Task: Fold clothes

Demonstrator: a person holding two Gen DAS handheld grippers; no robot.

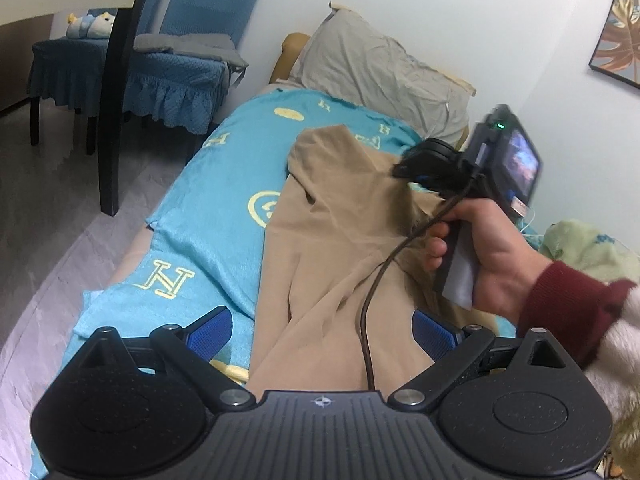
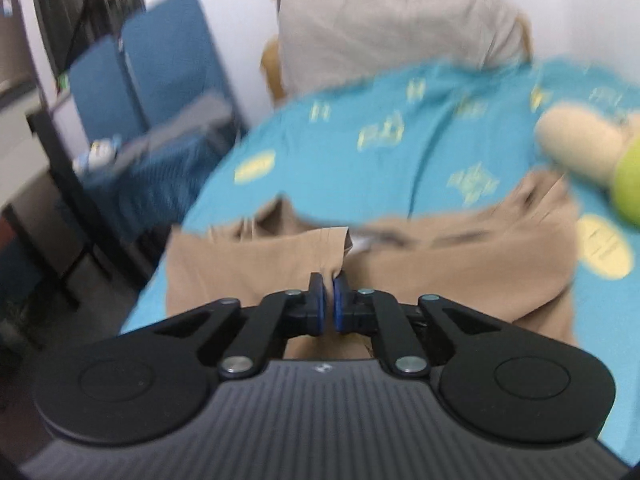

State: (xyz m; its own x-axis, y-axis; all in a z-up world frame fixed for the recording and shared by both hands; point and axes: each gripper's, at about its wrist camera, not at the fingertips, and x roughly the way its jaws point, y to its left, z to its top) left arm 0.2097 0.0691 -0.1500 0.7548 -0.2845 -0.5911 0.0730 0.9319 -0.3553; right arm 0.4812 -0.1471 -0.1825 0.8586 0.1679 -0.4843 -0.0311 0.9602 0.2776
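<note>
We get soft, even indoor light with no glare; the right wrist view smears badly, and fisheye bends both frames' edges.

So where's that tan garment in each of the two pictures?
Left wrist view: the soft tan garment runs up the middle, on the turquoise blanket with yellow letters.
Right wrist view: it spreads across the middle, an edge pinched in the right tongs.
Shared landmark: the grey pillow against the wall.
</note>
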